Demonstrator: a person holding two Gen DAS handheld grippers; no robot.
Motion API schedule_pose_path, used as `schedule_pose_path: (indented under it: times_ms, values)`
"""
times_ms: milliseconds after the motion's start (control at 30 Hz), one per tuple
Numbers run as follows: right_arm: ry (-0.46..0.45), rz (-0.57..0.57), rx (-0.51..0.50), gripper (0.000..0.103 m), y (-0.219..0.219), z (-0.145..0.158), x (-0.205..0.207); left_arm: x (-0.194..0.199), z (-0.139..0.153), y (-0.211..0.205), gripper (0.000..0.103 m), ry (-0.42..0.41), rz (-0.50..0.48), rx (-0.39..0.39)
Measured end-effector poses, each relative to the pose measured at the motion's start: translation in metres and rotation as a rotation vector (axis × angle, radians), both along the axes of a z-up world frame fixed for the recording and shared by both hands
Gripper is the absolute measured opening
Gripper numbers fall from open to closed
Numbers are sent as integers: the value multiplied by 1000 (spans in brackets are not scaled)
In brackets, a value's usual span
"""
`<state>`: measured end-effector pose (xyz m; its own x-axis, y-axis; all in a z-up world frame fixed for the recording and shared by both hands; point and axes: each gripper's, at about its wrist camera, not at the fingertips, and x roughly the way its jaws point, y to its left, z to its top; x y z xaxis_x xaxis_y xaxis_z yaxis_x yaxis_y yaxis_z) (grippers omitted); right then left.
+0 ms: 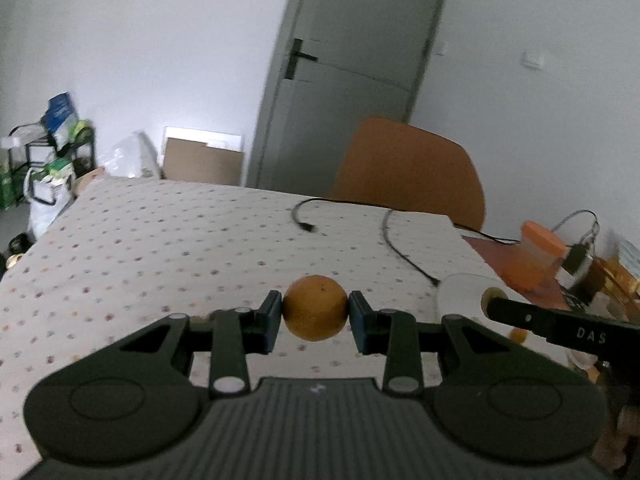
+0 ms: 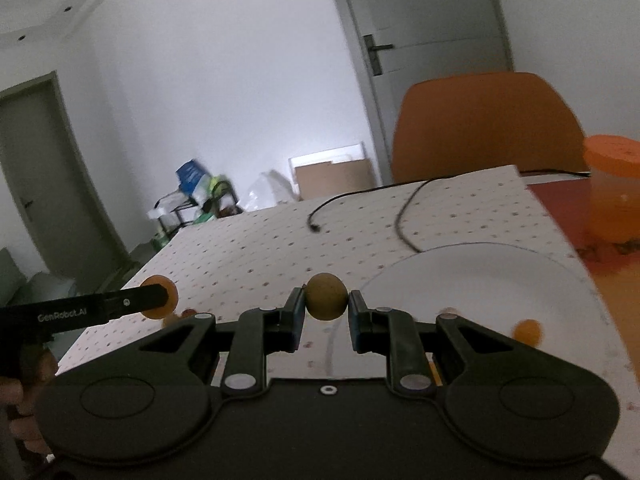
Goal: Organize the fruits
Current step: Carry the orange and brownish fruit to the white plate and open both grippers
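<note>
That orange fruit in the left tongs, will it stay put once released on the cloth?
Probably not reliably. The orange fruit looks nearly spherical, so it is apt to roll. The left tongs pinch it only at two side points, so it may twist or slip. It seems firm, showing no visible denting. The white plate likely contains it better than the flat dotted cloth.

plate (image 2: 500, 280) on the table (image 2: 260, 240), right side; chair (image 2: 484, 124) behind; cable (image 2: 404, 216) between them

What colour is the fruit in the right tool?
Dull yellow-green fruit, clearest in the right wrist view.
</note>
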<state>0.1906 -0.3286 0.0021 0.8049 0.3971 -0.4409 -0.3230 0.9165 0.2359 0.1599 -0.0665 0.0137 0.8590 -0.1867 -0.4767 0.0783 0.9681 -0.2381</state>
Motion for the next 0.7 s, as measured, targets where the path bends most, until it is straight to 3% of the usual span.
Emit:
schedule_pose_path:
  times_ms: [700]
  values:
    - [20, -186, 70, 21, -103, -20, -17, 23, -9, -110, 35, 28, -221, 94]
